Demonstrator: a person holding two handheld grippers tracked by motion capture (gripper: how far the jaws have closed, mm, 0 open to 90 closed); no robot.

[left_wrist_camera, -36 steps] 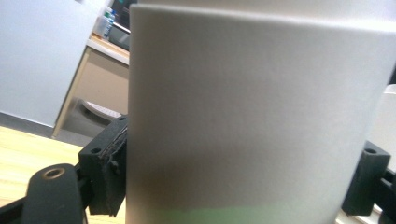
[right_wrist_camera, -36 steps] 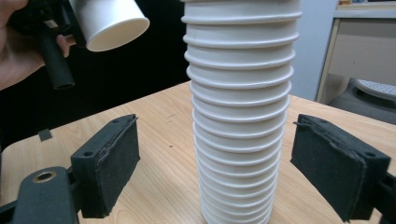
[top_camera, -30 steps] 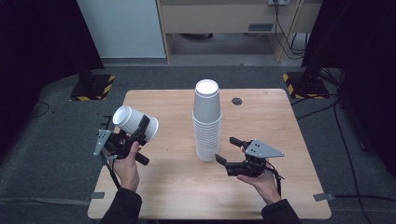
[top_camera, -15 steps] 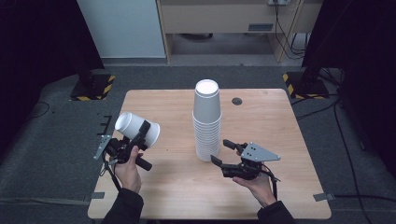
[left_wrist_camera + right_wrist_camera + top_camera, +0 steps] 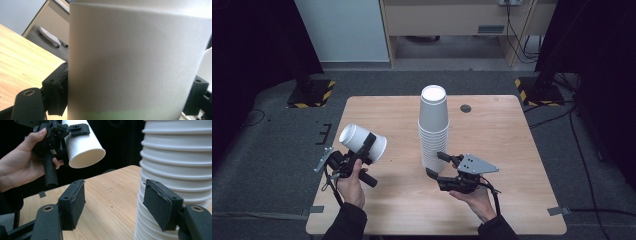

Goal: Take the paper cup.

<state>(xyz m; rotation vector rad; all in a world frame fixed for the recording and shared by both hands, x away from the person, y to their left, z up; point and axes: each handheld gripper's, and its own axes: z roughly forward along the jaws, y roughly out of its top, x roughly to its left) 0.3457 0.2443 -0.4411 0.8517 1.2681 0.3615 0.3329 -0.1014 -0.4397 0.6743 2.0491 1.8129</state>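
A tall stack of white paper cups (image 5: 433, 127) stands upside down near the middle of the wooden table (image 5: 522, 150). My left gripper (image 5: 360, 153) is shut on a single white cup (image 5: 362, 142), held tilted over the table's left edge; in the left gripper view the cup (image 5: 132, 62) sits between both pads (image 5: 58, 92). My right gripper (image 5: 435, 164) lies low at the foot of the stack. Its jaws have just been closing but stand open around bare table, with the stack (image 5: 175, 157) beside and behind the right-hand pad (image 5: 160, 205).
A small black disc (image 5: 466, 108) lies on the table behind the stack. Yellow-and-black striped stand feet (image 5: 312, 92) (image 5: 537, 90) sit on the floor past the table's far corners. A cabinet (image 5: 452, 20) lines the back wall.
My right gripper has slid left toward the foot of the stack and its jaws have narrowed. The left hand has sunk slightly with its cup.
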